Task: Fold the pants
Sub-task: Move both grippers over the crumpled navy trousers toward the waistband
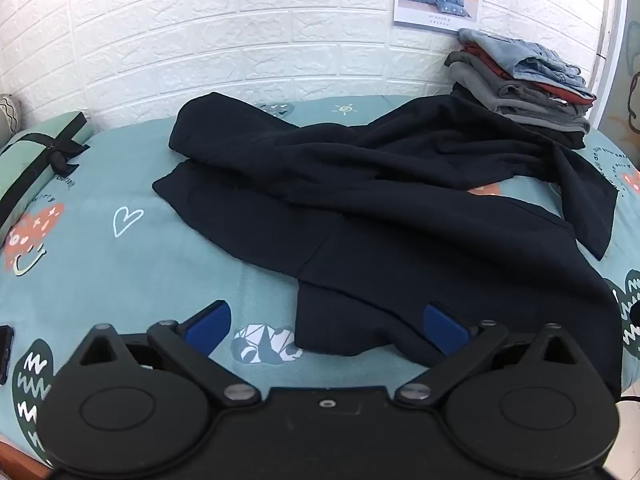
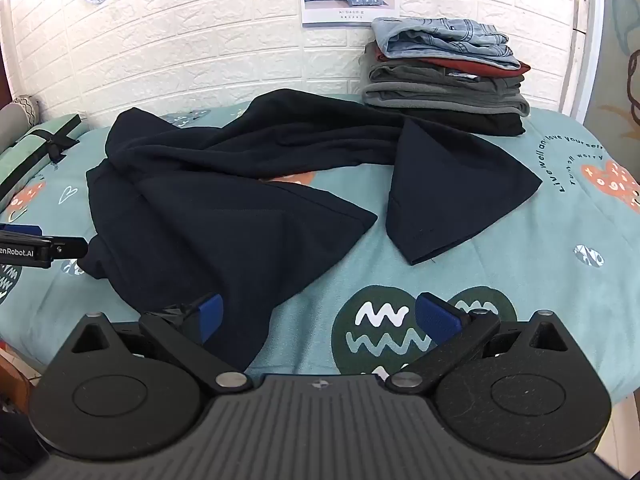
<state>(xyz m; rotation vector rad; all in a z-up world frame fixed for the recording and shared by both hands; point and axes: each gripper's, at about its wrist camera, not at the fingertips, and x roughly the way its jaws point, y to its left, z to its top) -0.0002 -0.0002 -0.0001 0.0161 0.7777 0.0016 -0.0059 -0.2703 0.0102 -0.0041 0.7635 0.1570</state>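
Pants lie rumpled before both level, spread-jawed grippers: left gripper, right gripper.

Bright, even light, soft shadows; sharp centre, strong fisheye bending and dark corners at the edges.

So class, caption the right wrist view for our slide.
Open right gripper hovers by crumpled dark pants on the bed.
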